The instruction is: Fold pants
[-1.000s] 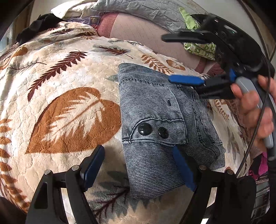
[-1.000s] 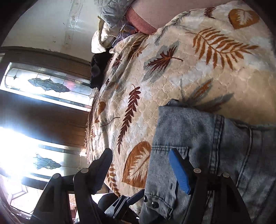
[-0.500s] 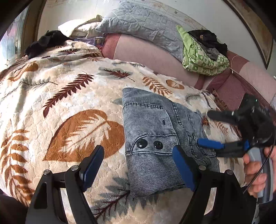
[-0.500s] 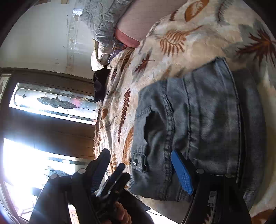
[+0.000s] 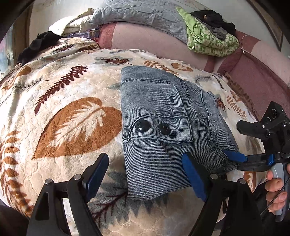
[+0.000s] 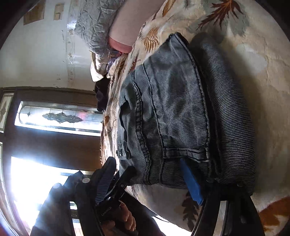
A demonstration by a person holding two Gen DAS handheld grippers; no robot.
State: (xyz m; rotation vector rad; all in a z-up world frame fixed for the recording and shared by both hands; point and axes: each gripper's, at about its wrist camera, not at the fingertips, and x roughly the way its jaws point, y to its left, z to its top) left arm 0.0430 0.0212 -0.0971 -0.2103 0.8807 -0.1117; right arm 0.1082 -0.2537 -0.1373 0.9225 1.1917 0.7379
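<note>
The grey-blue denim pants [image 5: 163, 127] lie folded into a compact stack on a leaf-print blanket [image 5: 63, 118], pocket flap with two black snaps on top. My left gripper [image 5: 145, 177] is open, hovering at the stack's near edge, its right pad over the fabric. My right gripper [image 5: 241, 143] is open and turned sideways at the stack's right edge, with its lower blue pad [image 5: 233, 157] tucked under a fold. In the right wrist view the pants [image 6: 181, 118] fill the middle and the right gripper [image 6: 150, 181] straddles the top layers, its blue pad [image 6: 190, 181] between layers.
A pink sofa back [image 5: 145, 41] runs behind the blanket with a grey quilted pillow [image 5: 137, 16], a green patterned cloth [image 5: 212, 41] and dark clothes [image 5: 38, 45]. A bright stained-glass window [image 6: 59, 116] shows in the right wrist view. The person's hand [image 5: 277, 185] holds the right gripper.
My right gripper came down from above the stack to its right edge and slid one pad under a fold. My left gripper pulled back slightly; the pants stayed put.
</note>
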